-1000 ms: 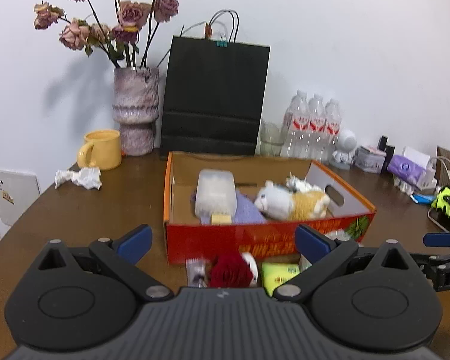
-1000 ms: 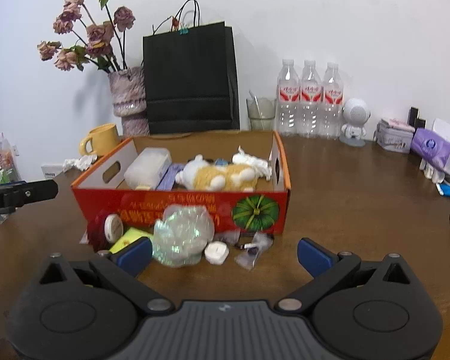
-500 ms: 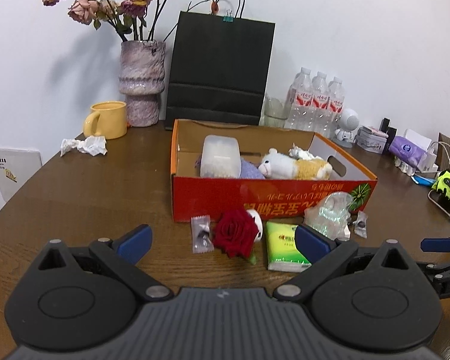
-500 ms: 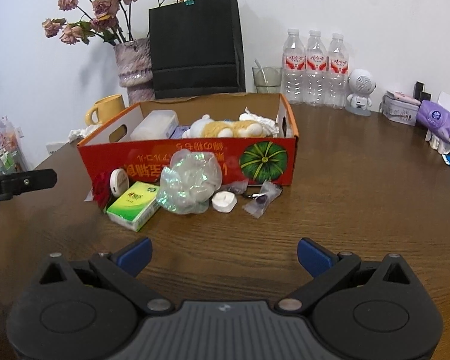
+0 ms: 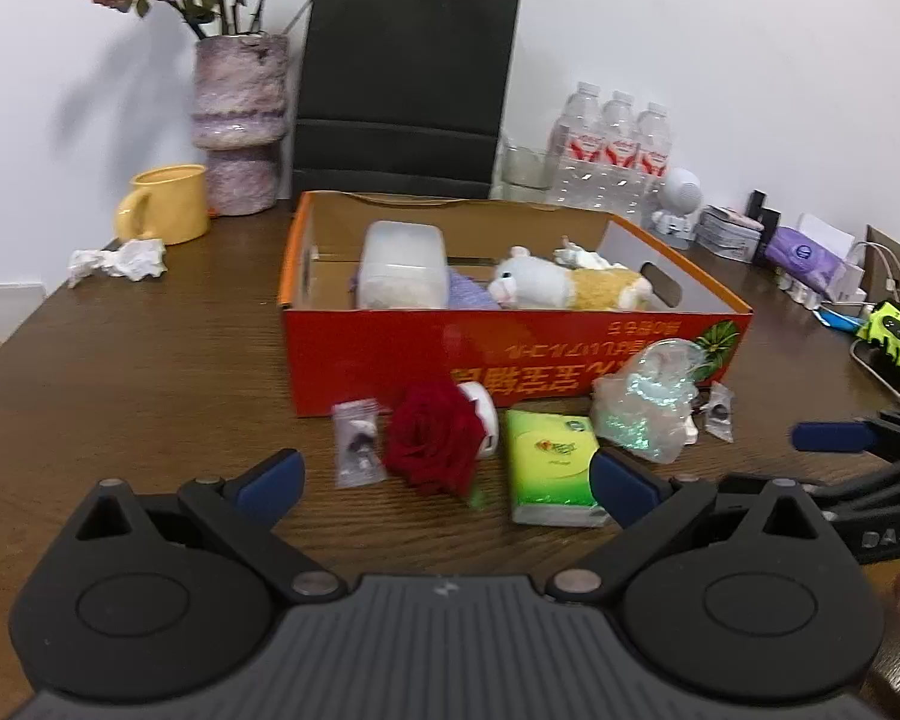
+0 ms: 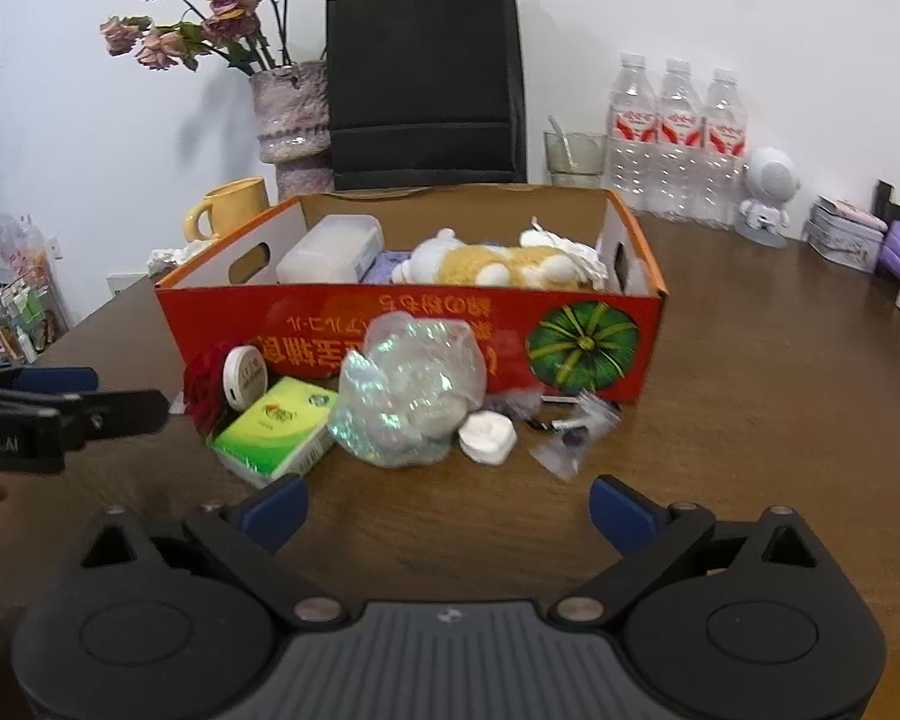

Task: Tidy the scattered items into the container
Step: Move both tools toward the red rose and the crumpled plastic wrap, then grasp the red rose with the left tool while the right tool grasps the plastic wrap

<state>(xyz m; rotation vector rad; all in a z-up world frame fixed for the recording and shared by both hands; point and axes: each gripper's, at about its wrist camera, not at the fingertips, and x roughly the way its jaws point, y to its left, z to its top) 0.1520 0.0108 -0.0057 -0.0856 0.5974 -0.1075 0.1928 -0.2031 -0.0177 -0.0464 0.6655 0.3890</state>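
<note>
An orange cardboard box (image 5: 510, 360) (image 6: 330, 324) holds a plush toy (image 5: 576, 288), a clear plastic tub (image 5: 402, 264) and a purple cloth. In front of it lie a red rose (image 5: 435, 441), a green tissue pack (image 5: 549, 465) (image 6: 276, 426), a crumpled clear bag (image 5: 645, 405) (image 6: 411, 387), a white disc (image 6: 245, 369), a white round piece (image 6: 486, 435) and small sachets (image 5: 357, 441) (image 6: 576, 429). My left gripper (image 5: 447, 480) is open just short of the rose and tissue pack. My right gripper (image 6: 448, 507) hovers before the bag, its jaws closing with nothing between them.
Behind the box stand a vase of dried roses (image 5: 240, 126), a black paper bag (image 5: 405, 84), a yellow mug (image 5: 165, 204) and water bottles (image 6: 678, 144). Crumpled tissue (image 5: 120, 258) lies at the left. Small boxes, cables and a white figurine (image 6: 765, 198) crowd the right.
Both grippers have sunk and tipped downward toward the table. The items in front of the box, half hidden a second ago, now lie in full view just ahead of the fingers.
</note>
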